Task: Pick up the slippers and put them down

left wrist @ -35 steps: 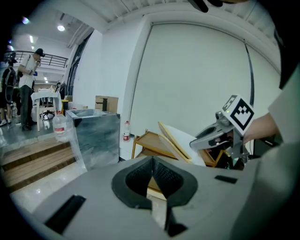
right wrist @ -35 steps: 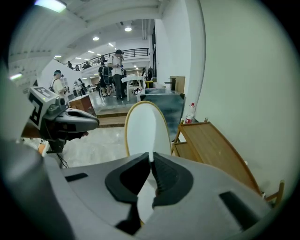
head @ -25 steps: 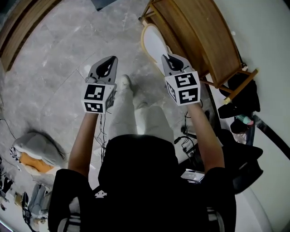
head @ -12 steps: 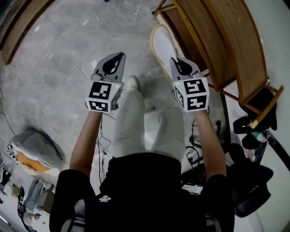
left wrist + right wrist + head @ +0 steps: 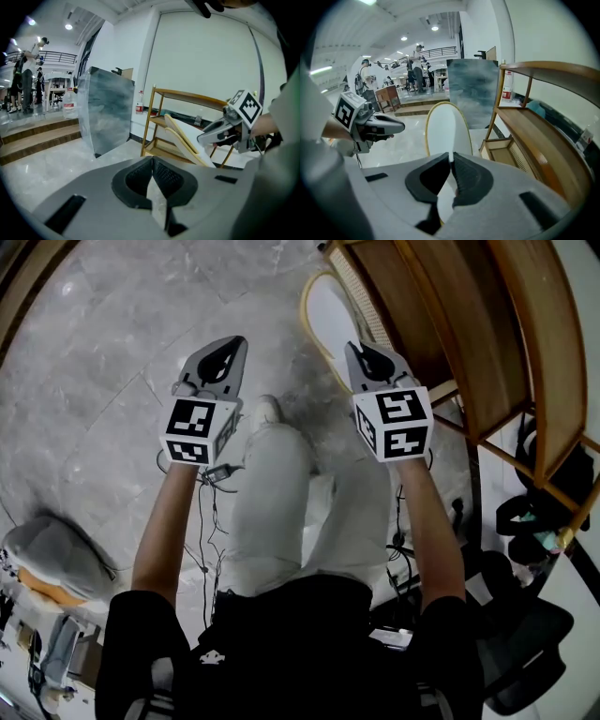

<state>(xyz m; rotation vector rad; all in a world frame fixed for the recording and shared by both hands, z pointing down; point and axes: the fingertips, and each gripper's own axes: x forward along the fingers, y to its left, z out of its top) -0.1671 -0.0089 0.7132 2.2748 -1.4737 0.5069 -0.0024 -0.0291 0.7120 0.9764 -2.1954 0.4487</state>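
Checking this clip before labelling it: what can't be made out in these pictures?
Slippers: seen in no view.
Person's second foot: head view, hidden under the leg; only one white shoe shows.
Wooden rack's lower shelves: head view, mostly covered by its top boards.
Distant people: right gripper view, too small.

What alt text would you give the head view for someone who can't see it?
Seen from above, a person holds a left claw and a right claw, both shut and empty, out over a grey marble floor. A wooden shelf stands at the right, with a white oval panel beside it.
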